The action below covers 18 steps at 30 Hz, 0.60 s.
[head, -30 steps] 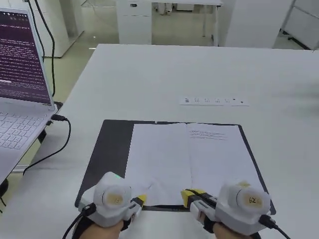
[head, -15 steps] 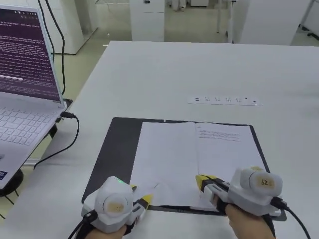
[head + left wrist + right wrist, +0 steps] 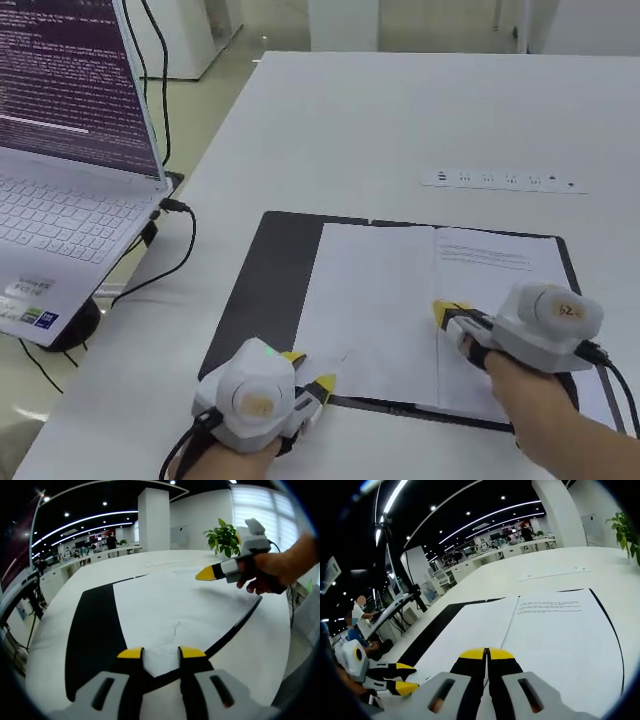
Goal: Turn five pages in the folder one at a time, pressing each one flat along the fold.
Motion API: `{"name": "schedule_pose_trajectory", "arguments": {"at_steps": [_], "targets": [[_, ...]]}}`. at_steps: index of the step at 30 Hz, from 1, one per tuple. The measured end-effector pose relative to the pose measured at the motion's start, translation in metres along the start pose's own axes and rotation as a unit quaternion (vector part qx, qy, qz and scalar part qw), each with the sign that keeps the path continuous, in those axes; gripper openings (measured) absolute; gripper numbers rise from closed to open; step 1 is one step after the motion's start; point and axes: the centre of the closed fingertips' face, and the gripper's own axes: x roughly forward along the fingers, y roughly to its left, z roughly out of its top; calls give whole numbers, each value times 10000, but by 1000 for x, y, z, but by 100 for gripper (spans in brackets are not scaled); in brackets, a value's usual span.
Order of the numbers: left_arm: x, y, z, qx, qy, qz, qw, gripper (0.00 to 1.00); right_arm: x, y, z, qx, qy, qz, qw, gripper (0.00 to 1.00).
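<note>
- Folder (image 3: 262, 290) lies open and flat on the white tabletop (image 3: 400, 110), straight ahead of both tools, with its black cover showing beyond the left tool.
- A blank left page (image 3: 372, 300) and a right page (image 3: 505, 270) with a few printed lines at its far end lie on either side of the fold (image 3: 437, 270).
- Left tool (image 3: 310, 370) is at the folder's near edge, its yellow-tipped jaws spread. In the left gripper view (image 3: 161, 653) the near edge of the left page runs between them. I cannot tell whether they touch the paper.
- Right tool (image 3: 450, 312) is further up the pages, its jaws pressed together with nothing between them. The tips point along the fold, right at it. In the right gripper view (image 3: 486, 654) the fold runs away from the tips.
- From the left tool's side, the right tool's tip sits just over the paper, and contact is unclear.
- An open laptop (image 3: 70, 150) with a plugged-in cable (image 3: 175, 265) stands well off to the left of the left tool.
- A power strip (image 3: 500, 181) lies past the folder's far edge.
</note>
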Motion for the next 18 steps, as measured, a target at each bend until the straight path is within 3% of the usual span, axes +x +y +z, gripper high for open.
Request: {"name": "schedule_pose_trajectory", "arguments": {"at_steps": [9,18], "targets": [[0,1,0,-53,-82,52,9999,26,26,-7,4,-4,79,76,9999,0],[1,2,-1,-119,-152,61,9998,26,47,-21,15,114,26,-47,9999,0]]}}
